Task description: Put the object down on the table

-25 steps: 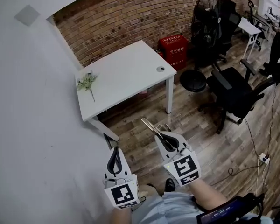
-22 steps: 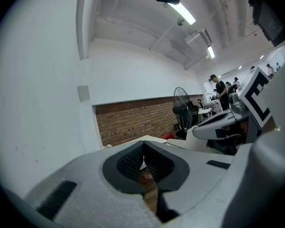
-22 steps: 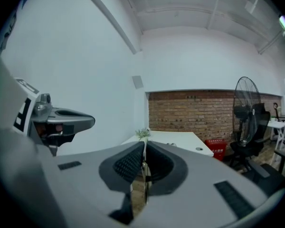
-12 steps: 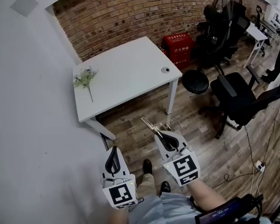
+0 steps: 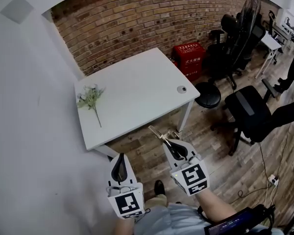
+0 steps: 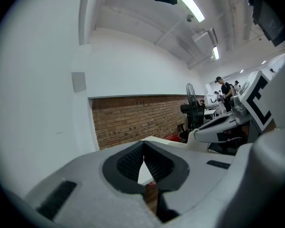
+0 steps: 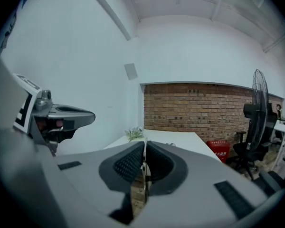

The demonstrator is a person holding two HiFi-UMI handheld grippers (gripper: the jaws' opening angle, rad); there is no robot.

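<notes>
Table closer; head view alone shows metal strip protruding forward.

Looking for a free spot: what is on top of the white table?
On the white table, a green plant sprig lies near the left end and a small round object sits by the right corner. Nothing covers the top; the round object's kind is unclear.
</notes>
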